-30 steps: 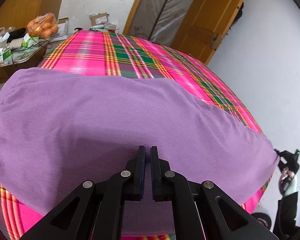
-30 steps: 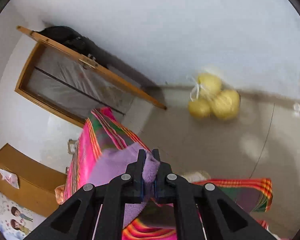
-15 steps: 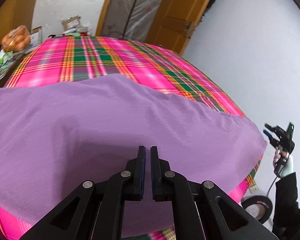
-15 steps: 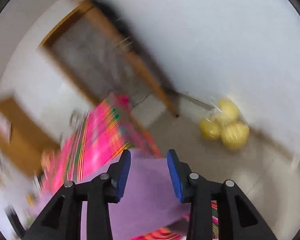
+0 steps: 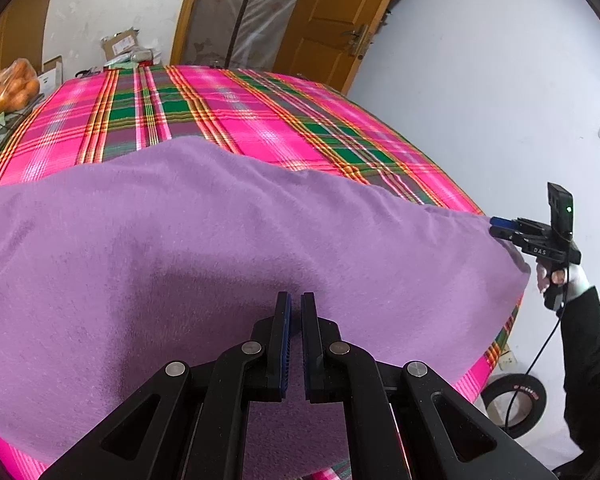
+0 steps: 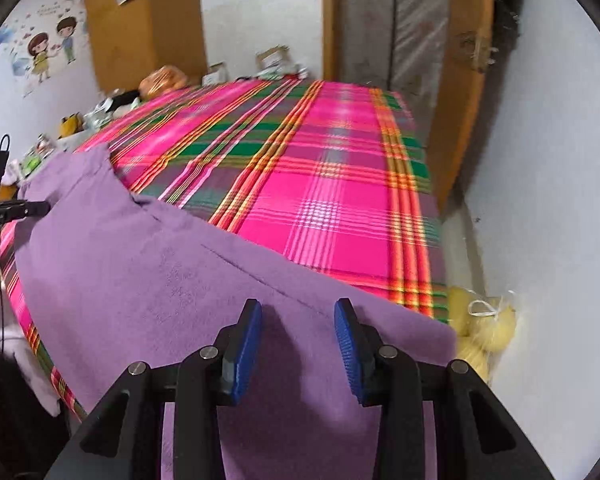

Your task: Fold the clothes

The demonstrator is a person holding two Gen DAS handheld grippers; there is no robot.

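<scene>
Left wrist view: left gripper (image 5: 296,300) black, ribbed blue pads nearly together, pinching the fuzzy purple garment (image 5: 204,248). Right gripper (image 6: 298,312) jaws apart, nothing between, over the garment's corner. Garment spreads over the pink-green plaid bedspread (image 6: 324,184), matte, softly rumpled.

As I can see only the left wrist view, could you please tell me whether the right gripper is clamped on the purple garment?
Observer: No. The right gripper is open, its blue pads apart, with nothing pinched between them; the purple garment lies beyond.
Operator: Thank you. Is anything on the floor near that corner?
Observer: Yes, a tied bag of yellow items sits beside the bed, against the wall.
</scene>
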